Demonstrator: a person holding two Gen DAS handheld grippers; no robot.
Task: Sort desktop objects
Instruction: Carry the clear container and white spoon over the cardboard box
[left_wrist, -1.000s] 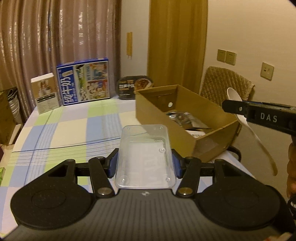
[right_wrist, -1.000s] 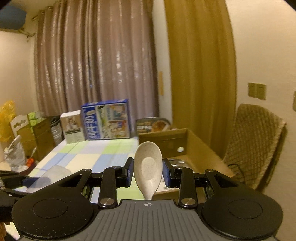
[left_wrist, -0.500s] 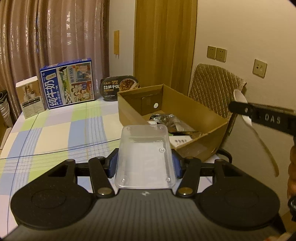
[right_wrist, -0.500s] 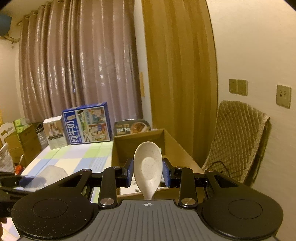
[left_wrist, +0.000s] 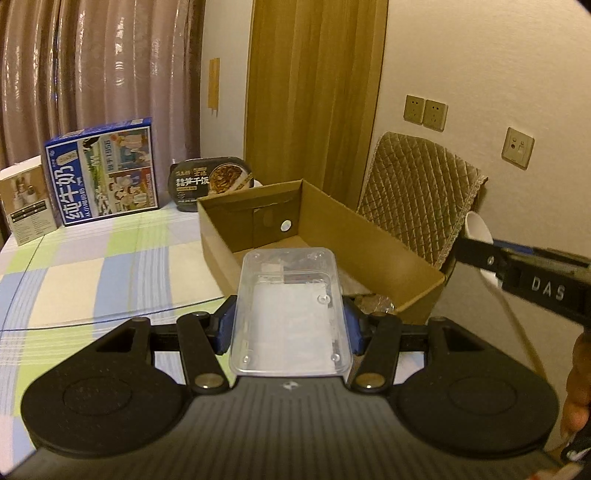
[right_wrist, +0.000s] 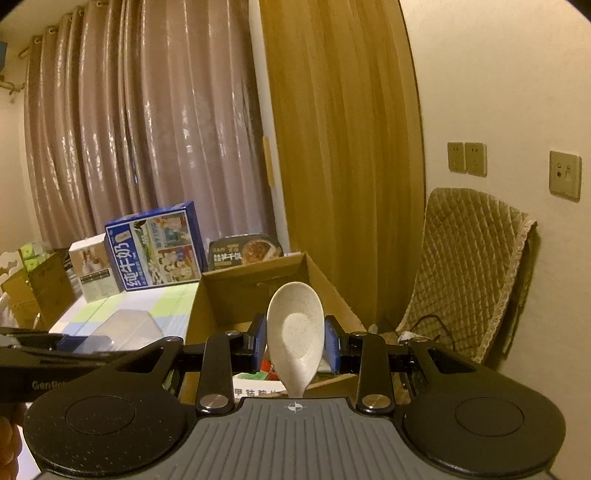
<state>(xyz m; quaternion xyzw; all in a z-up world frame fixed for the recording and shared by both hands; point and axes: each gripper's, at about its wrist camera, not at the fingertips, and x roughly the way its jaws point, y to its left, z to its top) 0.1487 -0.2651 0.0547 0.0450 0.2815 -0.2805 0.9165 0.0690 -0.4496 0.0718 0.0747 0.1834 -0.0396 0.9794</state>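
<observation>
The left gripper (left_wrist: 290, 325) clamps a clear plastic tray (left_wrist: 290, 306) by its 2 long sides above the cardboard box (left_wrist: 373, 236); it looks light, slick and flexible. The right gripper (right_wrist: 295, 347) pinches a stiff, speckled spoon (right_wrist: 295, 332) at its bowl, over the same box.

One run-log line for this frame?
left gripper: shut on clear tray | right gripper: shut on spoon | cardboard box: ahead

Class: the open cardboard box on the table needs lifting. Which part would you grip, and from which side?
Grip a long side wall of the cardboard box from above: the top is open and the rim is a thin upright edge, probably pinchable. The walls' outer faces look too broad.
</observation>
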